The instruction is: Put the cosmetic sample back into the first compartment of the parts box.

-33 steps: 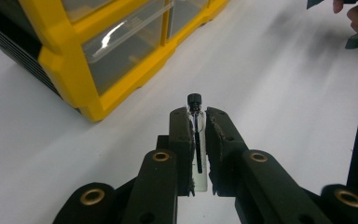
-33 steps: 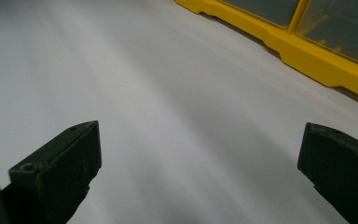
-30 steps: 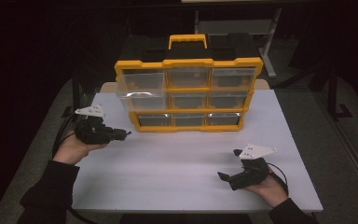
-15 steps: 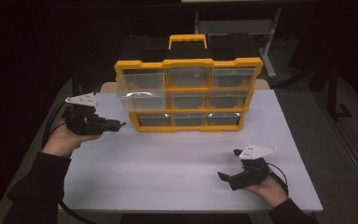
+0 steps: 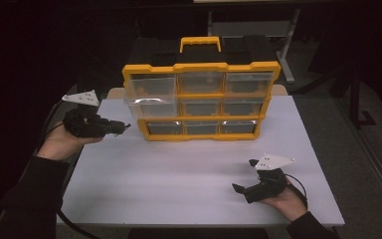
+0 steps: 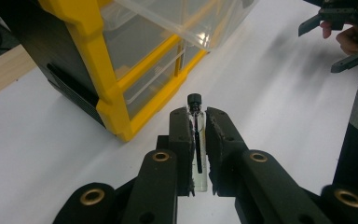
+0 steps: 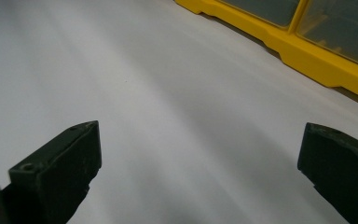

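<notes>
White counter (image 5: 179, 174) bore a yellow drawer organizer (image 5: 201, 99) at its far side, one clear drawer (image 5: 146, 92) at the upper left pulled out. Left gripper (image 5: 122, 127), held above the counter just left of the organizer, had its jaws clenched on a small glass vial (image 6: 196, 144) with a black cap. Right gripper (image 5: 246, 177) rested near the front right edge, jaws spread wide and holding nothing.
</notes>
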A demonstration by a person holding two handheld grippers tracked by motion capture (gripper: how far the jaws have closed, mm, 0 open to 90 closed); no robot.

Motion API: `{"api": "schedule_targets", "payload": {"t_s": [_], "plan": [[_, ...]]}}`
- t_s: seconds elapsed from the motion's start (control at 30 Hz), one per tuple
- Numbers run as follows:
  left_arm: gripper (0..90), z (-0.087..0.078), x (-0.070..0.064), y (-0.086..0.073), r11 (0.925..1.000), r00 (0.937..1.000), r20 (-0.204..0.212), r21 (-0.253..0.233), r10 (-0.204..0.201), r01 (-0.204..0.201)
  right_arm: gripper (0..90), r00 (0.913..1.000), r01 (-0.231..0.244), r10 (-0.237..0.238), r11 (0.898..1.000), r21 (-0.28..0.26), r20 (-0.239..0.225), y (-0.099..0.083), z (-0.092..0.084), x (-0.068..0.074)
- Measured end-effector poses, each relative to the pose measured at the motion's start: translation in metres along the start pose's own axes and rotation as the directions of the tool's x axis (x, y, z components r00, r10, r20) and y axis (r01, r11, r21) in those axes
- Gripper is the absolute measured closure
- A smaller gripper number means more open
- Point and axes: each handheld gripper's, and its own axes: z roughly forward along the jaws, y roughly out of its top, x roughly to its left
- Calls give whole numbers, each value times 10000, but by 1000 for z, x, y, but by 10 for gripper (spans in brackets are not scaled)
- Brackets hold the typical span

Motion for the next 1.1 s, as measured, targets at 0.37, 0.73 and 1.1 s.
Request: {"api": "schedule_targets", "payload": {"t_s": [0.37,0.73,1.1], "plan": [[807,-16,-2,16,9998,9998,-110,-52,192,-192,0,10000,-5,5,10000,-25,-4,0,0,0],[807,-34,-4,33,9991,9989,-271,-150,386,-390,0,10000,-7,7,10000,-22,-5,0,0,0],[807,-49,-3,51,9984,9978,-374,-97,545,-549,0,10000,-26,26,10000,-20,-4,0,0,0]]}}
